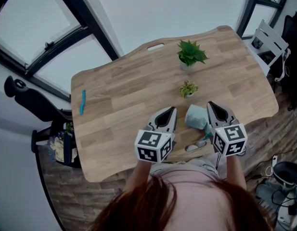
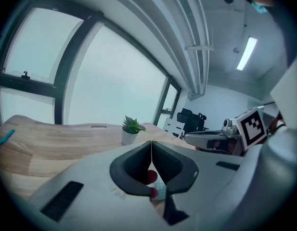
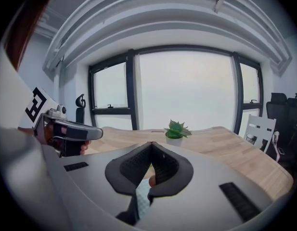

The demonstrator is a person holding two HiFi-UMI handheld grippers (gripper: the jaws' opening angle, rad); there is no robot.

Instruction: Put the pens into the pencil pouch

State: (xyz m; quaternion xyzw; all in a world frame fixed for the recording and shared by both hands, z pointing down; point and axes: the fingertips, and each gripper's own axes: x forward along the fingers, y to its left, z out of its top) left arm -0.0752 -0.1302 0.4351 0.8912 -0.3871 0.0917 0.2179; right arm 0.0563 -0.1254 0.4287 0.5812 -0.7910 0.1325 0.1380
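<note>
A person is holding both tools low over the near edge of the tabletop (image 1: 129, 95). The left gripper (image 2: 151, 143) is pressing its jaws together on nothing, and the right gripper (image 3: 150, 144) is likewise closed and apparently empty. The teal pencil pouch (image 1: 196, 117) is lying just beside the right gripper, while a blue pen (image 1: 82, 102) is resting well apart, near the tabletop's left edge. The fetch looks barely begun. The left gripper should be opening before reaching the pen and taking it across the barrel at mid-length, with the right steadying the pouch's mouth.
</note>
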